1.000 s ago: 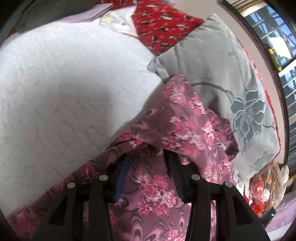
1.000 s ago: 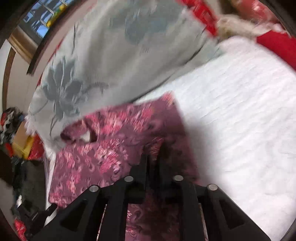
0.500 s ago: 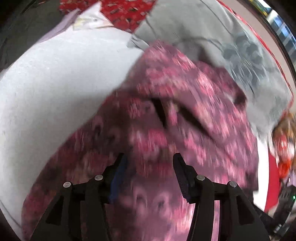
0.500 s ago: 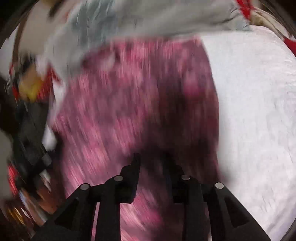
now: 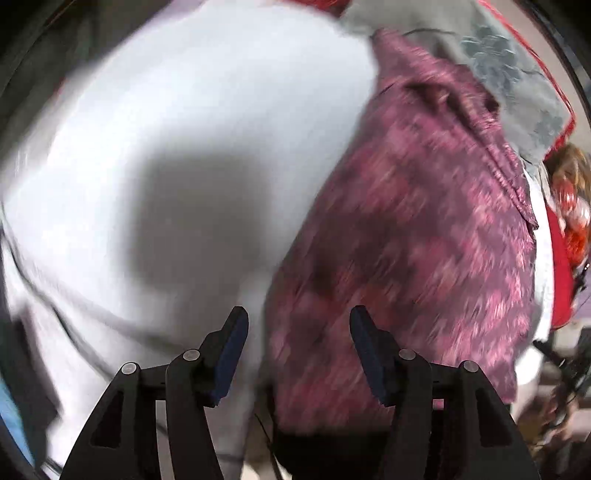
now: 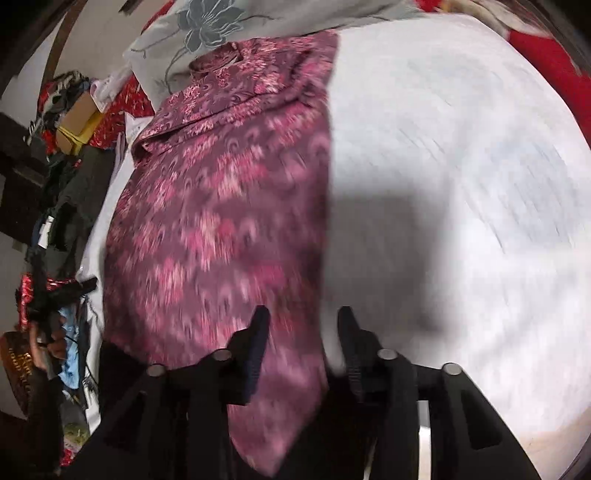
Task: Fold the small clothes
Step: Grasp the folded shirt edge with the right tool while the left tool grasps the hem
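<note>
A: Where is the cloth?

B: It lies on the white bed. It is purple with pink flowers. It is long and folded over, and its top end is by the grey pillow.

A: What is the left gripper doing?

B: Its jaws are wide apart and opening more. They hold nothing. It hangs over the cloth's near edge, where the cloth meets the bed. No pad presses on the cloth.

A: And the right gripper?

B: Its jaws are opening too, but not as wide. The cloth's right edge shows in the gap between them. The pads do not squeeze it.

A: Is the cloth flat?

B: Mostly. There is a rumpled fold near the pillow. The rest is blurry, so I cannot tell about small wrinkles.

A: What else is there?

B: A dark shadow on the bed beside the cloth. A red blanket is at the far side. There is a messy pile of stuff past the bed's edge.
</note>
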The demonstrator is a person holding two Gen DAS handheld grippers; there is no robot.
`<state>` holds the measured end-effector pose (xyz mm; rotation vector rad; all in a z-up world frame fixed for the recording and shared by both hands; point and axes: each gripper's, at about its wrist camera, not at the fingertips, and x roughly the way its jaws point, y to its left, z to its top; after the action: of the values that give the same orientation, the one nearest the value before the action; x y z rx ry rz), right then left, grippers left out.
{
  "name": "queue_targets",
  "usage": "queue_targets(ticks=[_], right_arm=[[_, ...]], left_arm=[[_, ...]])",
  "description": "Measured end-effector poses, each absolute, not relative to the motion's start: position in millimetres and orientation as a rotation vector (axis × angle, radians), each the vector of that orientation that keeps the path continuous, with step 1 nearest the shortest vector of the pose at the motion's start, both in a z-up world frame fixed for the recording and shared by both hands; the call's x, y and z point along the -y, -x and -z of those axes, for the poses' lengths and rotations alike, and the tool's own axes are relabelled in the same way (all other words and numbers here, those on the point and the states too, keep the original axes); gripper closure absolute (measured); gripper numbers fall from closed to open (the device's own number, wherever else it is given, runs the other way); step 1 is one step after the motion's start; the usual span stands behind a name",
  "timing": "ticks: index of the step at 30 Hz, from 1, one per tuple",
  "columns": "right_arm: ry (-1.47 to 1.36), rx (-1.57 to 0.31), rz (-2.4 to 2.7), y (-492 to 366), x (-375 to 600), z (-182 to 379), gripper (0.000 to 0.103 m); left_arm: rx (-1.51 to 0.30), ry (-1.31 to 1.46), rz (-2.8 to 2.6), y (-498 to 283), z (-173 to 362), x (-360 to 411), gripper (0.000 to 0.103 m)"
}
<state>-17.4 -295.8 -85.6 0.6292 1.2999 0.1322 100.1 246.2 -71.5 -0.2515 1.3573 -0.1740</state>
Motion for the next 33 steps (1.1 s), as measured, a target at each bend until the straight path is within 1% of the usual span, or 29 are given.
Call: queue_targets(ticks=[5,9,11,13,14,15,16,17,18,19,21,23,27,33], right_arm=[[-0.742,-1.337,-0.171,59.3,290.2,99.7,0.060],[-0.783,-1.379,-0.219,72.6,271.2,110.6,0.060],[-0.719,-1.354,-0.223,74.2,262.9,103.9,0.056],[-0.689,-1.335,-0.259,73.8,257.3,98.1,0.057],[-0.684,-1.324,-0.289,72.4,252.0,95.2,0.057],[-0.672,-1.325,-0.309,72.2,248.7,94.3,0.058],[-0.621,-1.331,-0.321,70.4,241.8,92.0,0.073],[-0.564,-1.337,-0.328,68.8,235.3,90.0,0.098],[-0.540,-1.362,-0.343,66.0,229.9,92.5,0.098],[-0.552,-1.367,-0.343,64.2,229.5,94.5,0.098],[-0.626,-1.352,-0.358,62.2,235.2,95.3,0.098],[-0.705,-1.308,-0.378,60.7,244.2,88.3,0.098],[-0.840,-1.147,-0.417,51.6,264.9,60.0,0.098],[-0.891,-0.999,-0.379,29.0,293.2,31.6,0.098]], left_arm=[[-1.445,0.508,0.267,-79.6,106.4,-265.7,0.046],[-1.476,0.592,0.318,-78.8,122.3,-258.6,0.046],[-1.479,0.611,0.320,-80.7,125.8,-254.7,0.046],[-1.460,0.632,0.321,-81.7,127.5,-255.6,0.049],[-1.448,0.649,0.328,-81.6,126.3,-256.3,0.056],[-1.446,0.666,0.333,-81.0,125.9,-256.5,0.070],[-1.449,0.674,0.338,-76.8,126.9,-256.8,0.077],[-1.449,0.682,0.347,-75.2,127.1,-255.7,0.086],[-1.443,0.672,0.343,-74.6,126.2,-254.0,0.090],[-1.435,0.659,0.337,-74.1,131.5,-249.9,0.091],[-1.404,0.660,0.355,-69.4,123.2,-247.9,0.095],[-1.358,0.690,0.397,-63.0,103.4,-253.6,0.095],[-1.254,0.730,0.461,-62.4,70.0,-255.8,0.095],[-1.154,0.762,0.503,-82.7,39.2,-243.6,0.095]])
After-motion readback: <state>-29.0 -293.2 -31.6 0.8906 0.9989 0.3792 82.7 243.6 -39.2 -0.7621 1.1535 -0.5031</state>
